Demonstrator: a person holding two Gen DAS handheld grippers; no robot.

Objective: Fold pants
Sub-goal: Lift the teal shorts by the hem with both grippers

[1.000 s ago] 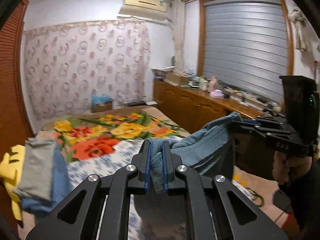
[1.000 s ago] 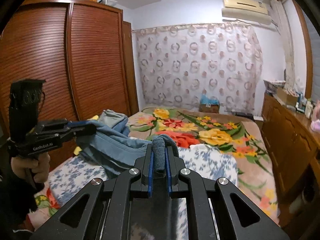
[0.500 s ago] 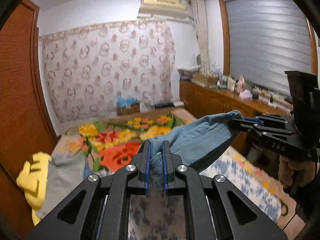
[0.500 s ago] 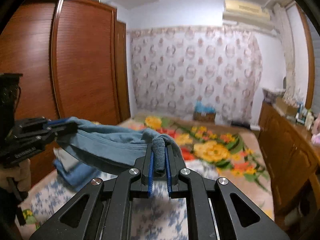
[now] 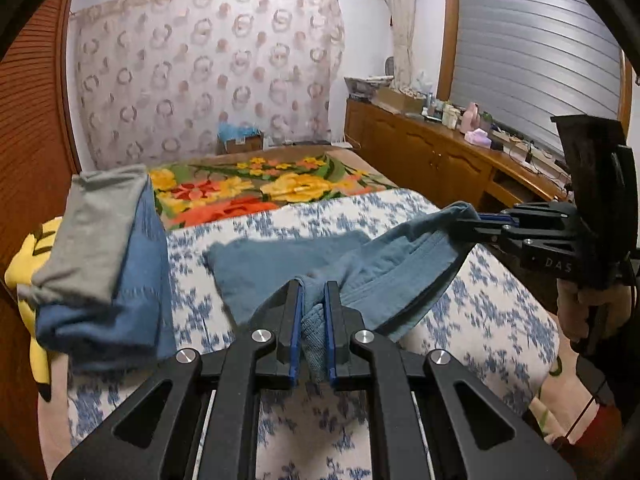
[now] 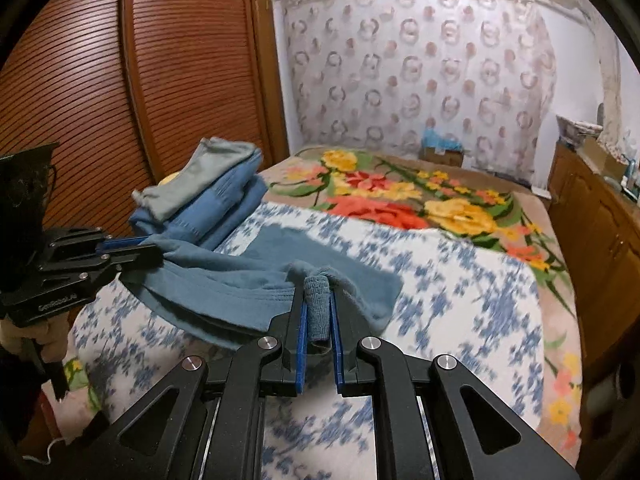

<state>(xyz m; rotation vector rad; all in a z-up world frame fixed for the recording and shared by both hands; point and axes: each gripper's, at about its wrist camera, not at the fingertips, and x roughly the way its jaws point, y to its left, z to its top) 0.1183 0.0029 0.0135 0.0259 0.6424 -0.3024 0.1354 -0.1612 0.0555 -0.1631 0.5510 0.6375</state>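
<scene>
Over the bed (image 5: 460, 280), both hand-held grippers, left (image 5: 314, 312) and right (image 6: 318, 312), each pinching the pants (image 5: 280, 264), are lowering the formerly airborne garment onto the bedspread for folding.

Both grippers pinch the blue pants (image 5: 280, 264), stretched over the bed (image 5: 480, 300). The left gripper (image 5: 314, 320) is near; the right gripper (image 5: 476, 224) is far right.

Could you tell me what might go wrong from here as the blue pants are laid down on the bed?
1. The far end of the blue pants already lies on the white-and-blue sheet, rumpled; lowering further could set in creases.
2. The stack of folded clothes sits close beside the left gripper; a sideways sweep could topple it.
3. The right gripper pinches only a narrow bunch of fabric, which might slip out.
</scene>
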